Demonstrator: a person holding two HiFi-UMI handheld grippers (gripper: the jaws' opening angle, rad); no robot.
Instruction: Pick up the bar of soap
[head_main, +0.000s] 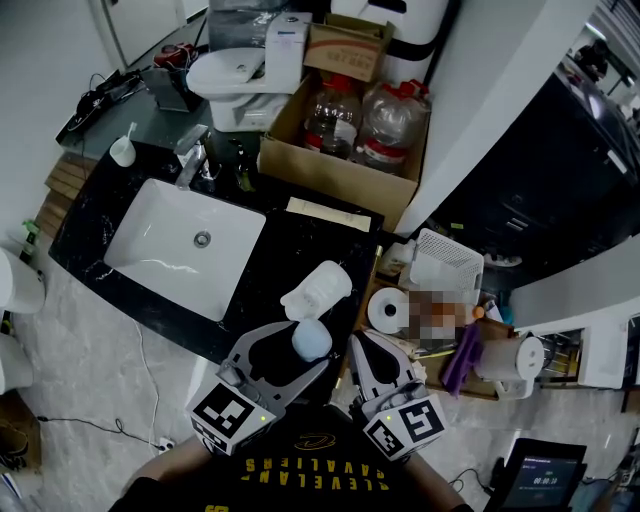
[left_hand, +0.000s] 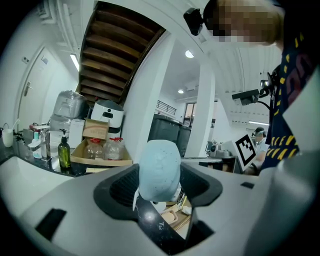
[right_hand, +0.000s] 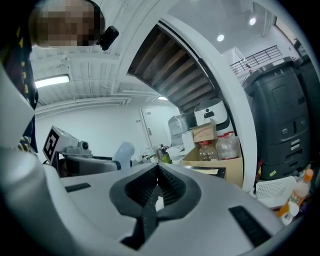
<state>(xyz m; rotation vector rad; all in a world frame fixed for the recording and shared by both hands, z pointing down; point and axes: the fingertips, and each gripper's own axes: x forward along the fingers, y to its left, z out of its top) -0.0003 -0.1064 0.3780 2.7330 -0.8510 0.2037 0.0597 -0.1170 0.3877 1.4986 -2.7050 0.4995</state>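
Note:
A pale blue oval bar of soap (head_main: 311, 339) is clamped between the jaws of my left gripper (head_main: 305, 350), raised above the front edge of the black counter (head_main: 300, 250). In the left gripper view the soap (left_hand: 159, 169) fills the gap between the two dark pads, standing upright. My right gripper (head_main: 378, 352) is held close beside the left one, shut with nothing in it; its pads (right_hand: 170, 189) meet in the right gripper view, where the soap (right_hand: 123, 151) shows off to the left.
A white sink (head_main: 185, 245) with a tap (head_main: 190, 155) is set in the counter's left part. A white soap dish-like container (head_main: 317, 290) lies on the counter near the grippers. A cardboard box of bottles (head_main: 345, 140), a toilet-paper roll (head_main: 388, 310) and a white basket (head_main: 445, 262) stand around.

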